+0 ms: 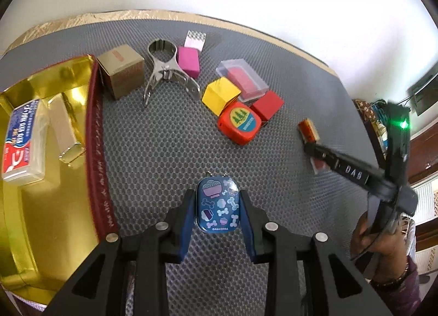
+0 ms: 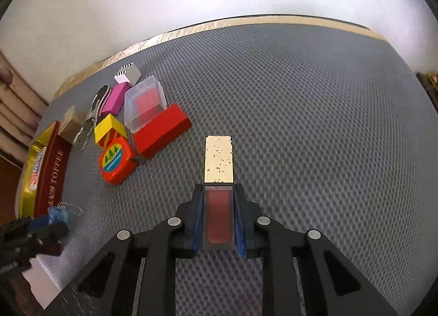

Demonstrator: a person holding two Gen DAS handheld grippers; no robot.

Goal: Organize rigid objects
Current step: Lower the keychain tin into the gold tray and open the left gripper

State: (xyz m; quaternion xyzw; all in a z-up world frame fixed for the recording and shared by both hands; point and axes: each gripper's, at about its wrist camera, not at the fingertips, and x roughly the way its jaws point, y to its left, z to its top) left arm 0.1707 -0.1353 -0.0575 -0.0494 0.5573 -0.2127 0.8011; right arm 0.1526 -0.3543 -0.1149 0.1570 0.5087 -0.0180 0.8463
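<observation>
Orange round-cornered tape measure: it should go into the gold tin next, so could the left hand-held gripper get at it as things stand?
Probably not yet: the left hand-held gripper is shut on a blue patterned tag. The orange tape measure lies ahead across bare grey mat.

Left wrist view: mounted close above the left gripper (image 1: 218, 208), aimed steeply down along its fingers (image 1: 184, 223) at the table (image 1: 153, 151), facing the far edge, near the gold tin (image 1: 49, 206) at the left edge. Right wrist view: same steep downward look from above the right gripper (image 2: 218, 213), farther toward the right edge. Shared by both: the cluster around the orange tape measure (image 1: 238, 123), the tin's red wall, and each other's gripper at the frame edge.
</observation>
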